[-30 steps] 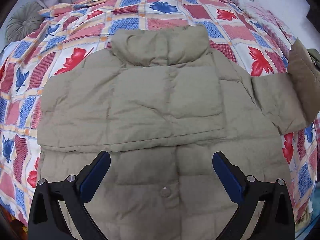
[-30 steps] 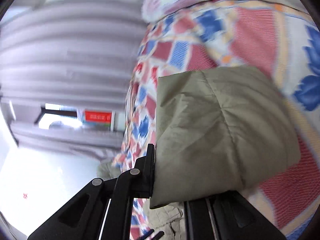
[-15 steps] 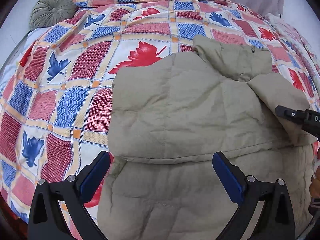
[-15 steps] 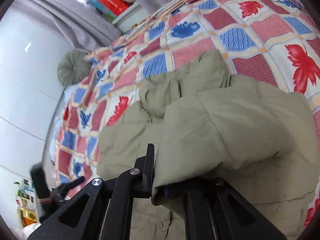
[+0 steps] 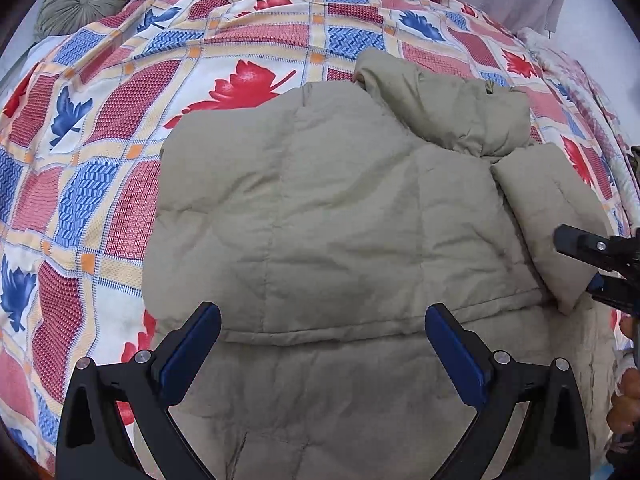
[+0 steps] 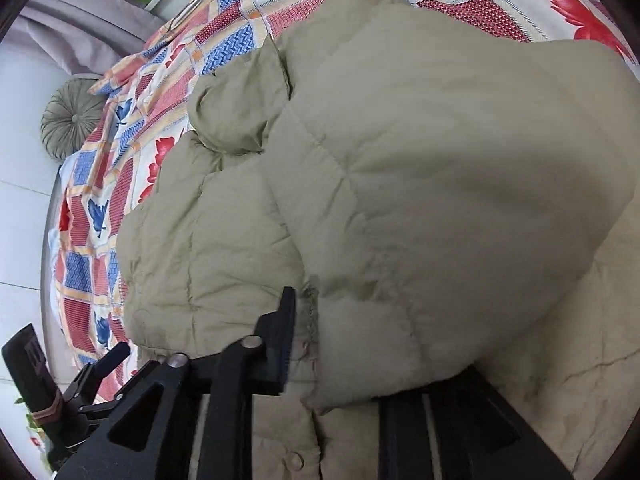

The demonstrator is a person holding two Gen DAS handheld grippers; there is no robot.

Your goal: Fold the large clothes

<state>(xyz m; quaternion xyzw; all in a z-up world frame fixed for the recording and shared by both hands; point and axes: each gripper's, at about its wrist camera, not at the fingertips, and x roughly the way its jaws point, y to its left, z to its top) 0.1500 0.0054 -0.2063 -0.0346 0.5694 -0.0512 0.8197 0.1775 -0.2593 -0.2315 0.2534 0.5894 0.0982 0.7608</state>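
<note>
Centrally, a beige padded jacket (image 5: 320, 216) lies on a patchwork bedspread (image 5: 120, 120). Lower in the frame, the left claw (image 5: 322, 344) hovers over it, fingers wide apart and empty. At right, the right claw (image 6: 340, 364) is opening, the folded sleeve (image 6: 440, 208) between its fingers.

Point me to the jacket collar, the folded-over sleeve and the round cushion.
jacket collar (image 5: 452, 110), left wrist view, on its puffy middle.
folded-over sleeve (image 5: 548, 216), left wrist view, mid-sleeve.
round cushion (image 5: 82, 0), left wrist view, centre button.
</note>
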